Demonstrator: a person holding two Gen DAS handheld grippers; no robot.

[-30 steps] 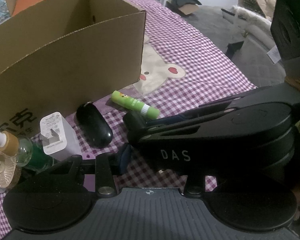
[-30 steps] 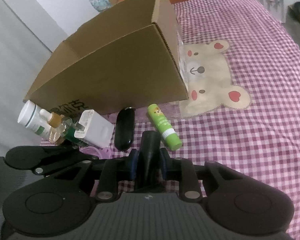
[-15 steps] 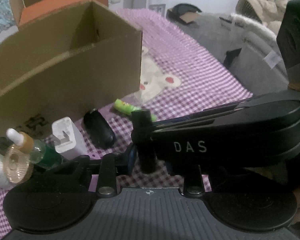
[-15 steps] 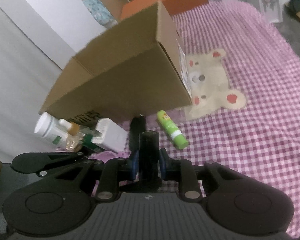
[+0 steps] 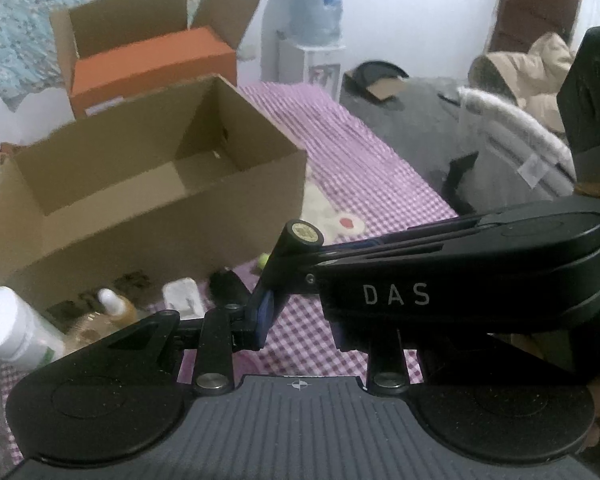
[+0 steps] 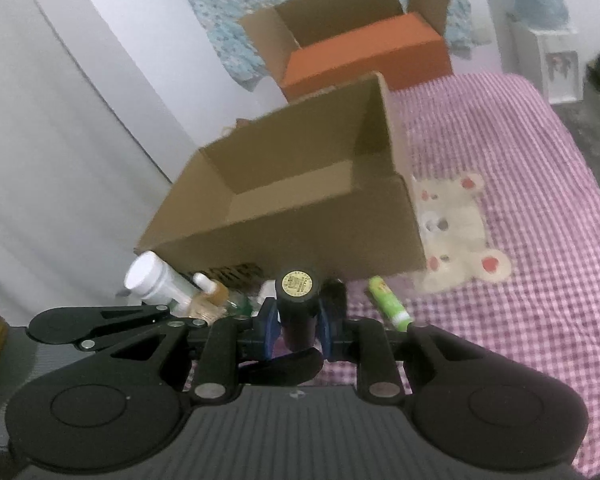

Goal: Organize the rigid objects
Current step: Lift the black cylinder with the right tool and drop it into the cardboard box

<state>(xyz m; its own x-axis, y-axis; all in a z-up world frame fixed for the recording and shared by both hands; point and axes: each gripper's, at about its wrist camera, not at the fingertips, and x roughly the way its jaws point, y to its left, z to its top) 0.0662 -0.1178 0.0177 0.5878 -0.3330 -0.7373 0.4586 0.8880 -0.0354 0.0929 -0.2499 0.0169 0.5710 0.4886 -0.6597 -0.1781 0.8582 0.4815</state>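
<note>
My right gripper (image 6: pixel 298 322) is shut on a black tube (image 6: pixel 297 300) with a gold end label, held upright above the checked cloth just in front of the open cardboard box (image 6: pixel 300 236). In the left wrist view the same black tube (image 5: pixel 296 248) and the right gripper's body cross in front of me, hiding my left fingers except one blue pad (image 5: pixel 265 316). On the cloth by the box lie a green glue stick (image 6: pixel 388 304), a black oval case (image 5: pixel 228 284), a white charger (image 5: pixel 184 300), a dropper bottle (image 6: pixel 210 288) and a white bottle (image 6: pixel 156 280).
A second open box with an orange block (image 6: pixel 364 52) stands behind the first. The pink checked cloth (image 6: pixel 520 312) with a bear patch covers the surface. A white wall is at the left. Grey bedding and a coat (image 5: pixel 512 120) lie to the right.
My right gripper has lifted the black tube off the cloth and tilted it upright. Both cameras have risen, so the inside of the cardboard box now shows.
</note>
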